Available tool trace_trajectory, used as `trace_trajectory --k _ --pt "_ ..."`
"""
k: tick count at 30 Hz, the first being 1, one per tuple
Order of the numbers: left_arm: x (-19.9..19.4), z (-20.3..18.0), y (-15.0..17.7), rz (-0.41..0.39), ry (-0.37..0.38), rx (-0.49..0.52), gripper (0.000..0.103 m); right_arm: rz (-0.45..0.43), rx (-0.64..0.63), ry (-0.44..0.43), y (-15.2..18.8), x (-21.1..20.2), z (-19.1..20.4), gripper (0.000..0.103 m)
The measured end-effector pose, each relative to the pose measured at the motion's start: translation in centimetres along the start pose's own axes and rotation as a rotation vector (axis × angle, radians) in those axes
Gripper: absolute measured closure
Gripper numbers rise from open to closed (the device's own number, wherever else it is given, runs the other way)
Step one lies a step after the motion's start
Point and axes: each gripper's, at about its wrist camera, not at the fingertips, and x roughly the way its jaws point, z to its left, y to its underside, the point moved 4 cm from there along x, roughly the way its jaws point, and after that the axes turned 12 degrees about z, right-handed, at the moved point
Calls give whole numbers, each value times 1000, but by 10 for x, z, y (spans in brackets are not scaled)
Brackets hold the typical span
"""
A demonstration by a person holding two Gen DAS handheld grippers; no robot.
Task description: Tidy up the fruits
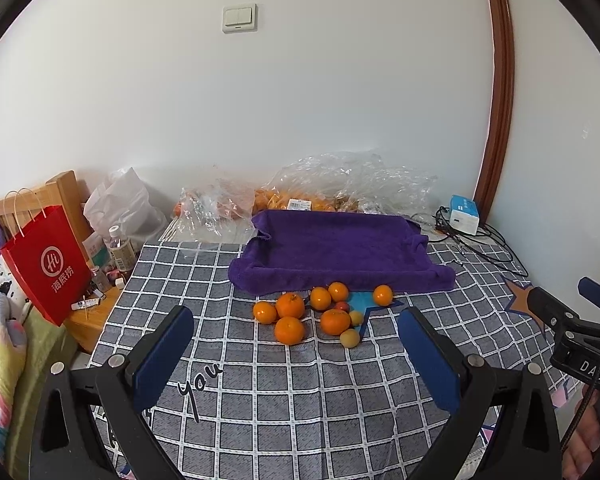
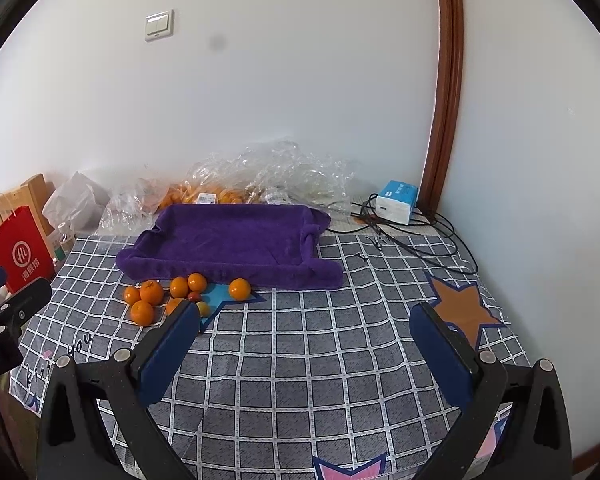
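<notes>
1. At the far left, off the bed's edge, a red paper carrier bag with white handles (image 1: 46, 264) stands beside a wooden bedside stand; it plays no part in the job.
2. The left gripper (image 1: 296, 354), black-framed with blue padded fingers, hovers low over the grey checked bedsheet (image 1: 300, 400). Its fingers are spread wide apart and hold nothing.
3. Straight ahead of it lies the loose pile of round orange mandarins (image 1: 290, 330), with a few smaller yellowish and reddish fruits (image 1: 350, 338) mixed in. All sit on the sheet, touching or just beside the near edge of the purple plush cloth-lined tray (image 1: 336, 246), which is empty.
4. One mandarin (image 1: 383, 295) sits slightly apart, to the right of the cluster.
5. The right gripper (image 2: 304, 350) also hangs over bare sheet, fingers wide apart and empty, with the fruit off to its left.
6. Judged from this, sorting has not begun: no fruit is in the tray. The left gripper is the better placed; the next move likely calls for lowering over the nearest mandarin, centring it between the pads and closing gently, since round fruit rolls and nudges its neighbours.
</notes>
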Motion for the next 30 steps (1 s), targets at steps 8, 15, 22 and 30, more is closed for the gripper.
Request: trace_trajectory --k 8,15,22,30 --pt "-1 0 1 0 -1 -3 0 -2 -1 -2 0 -1 1 0" --pt "-1 0 2 0 5 -6 0 -3 -3 -2 0 -2 2 0" --pt "-1 0 1 2 5 -5 0 -6 -5 -4 -1 -4 3 0" --pt "-2 -4 0 -2 3 3 0 -10 -5 -5 -2 -4 4 0"
